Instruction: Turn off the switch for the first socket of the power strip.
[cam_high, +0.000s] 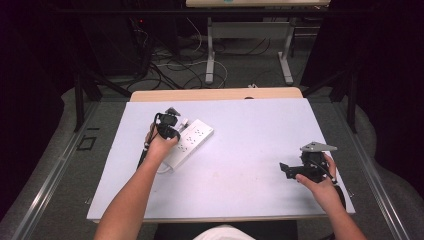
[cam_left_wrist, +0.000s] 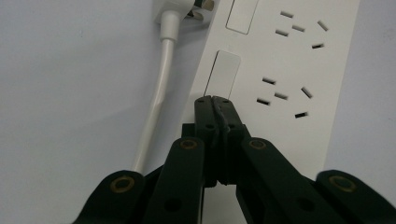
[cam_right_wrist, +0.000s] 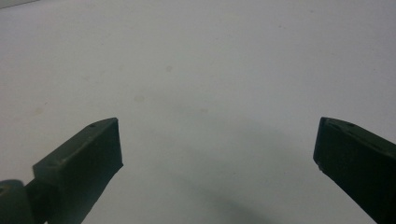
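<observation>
In the high view, the power strip (cam_high: 190, 141) is seen left of centre on the table (cam_high: 250, 125), under the left gripper (cam_high: 169, 131); the right gripper (cam_high: 286, 170) is held well apart at the near right. In the left gripper view, the jaws are pressed together, tips at a switch (cam_left_wrist: 224, 74) beside the cable (cam_left_wrist: 159, 93). In the right gripper view, the jaws are spread wide over bare tabletop.

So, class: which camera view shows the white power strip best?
The left gripper view: the power strip sits close up, with its socket holes and switches plain to see. The high view shows it small, partly behind the left gripper. The right gripper view faces bare table.
</observation>
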